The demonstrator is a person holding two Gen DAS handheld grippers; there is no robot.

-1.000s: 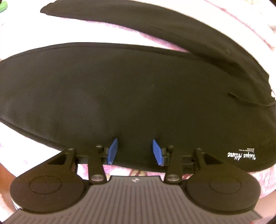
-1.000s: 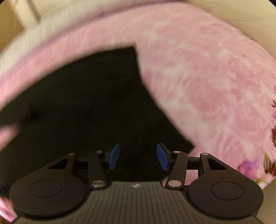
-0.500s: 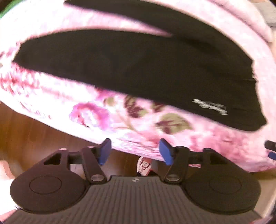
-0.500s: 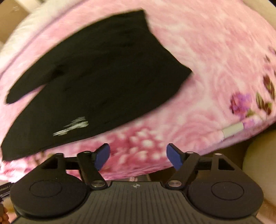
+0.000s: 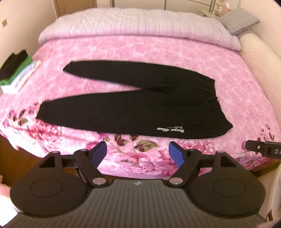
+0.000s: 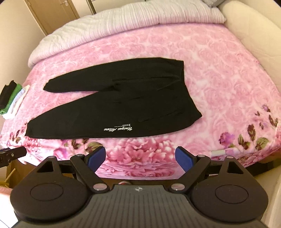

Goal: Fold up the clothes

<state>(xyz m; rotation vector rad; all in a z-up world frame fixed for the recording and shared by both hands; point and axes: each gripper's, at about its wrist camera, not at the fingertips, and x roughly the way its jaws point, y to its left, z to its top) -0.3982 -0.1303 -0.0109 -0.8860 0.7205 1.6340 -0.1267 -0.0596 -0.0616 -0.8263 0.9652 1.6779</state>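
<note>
Black trousers (image 5: 133, 108) are lying flat and unfolded on the bed (image 5: 228, 73), near its front edge. The waist is pointing right and the two legs are stretching left, spreading apart in a narrow V with pink blanket showing between them. The near leg is running along the bed's front edge; the far leg is angling toward the pillows. White script lettering (image 6: 117, 129) is showing on the near leg, close to the waist. Faint creases are crossing the hip area.

Pink floral blanket (image 5: 158, 50) covering the bed; pale ribbed pillow (image 5: 137, 22) at its head, grey cushion (image 5: 238, 20) beyond; wooden door (image 6: 52, 14)
</note>
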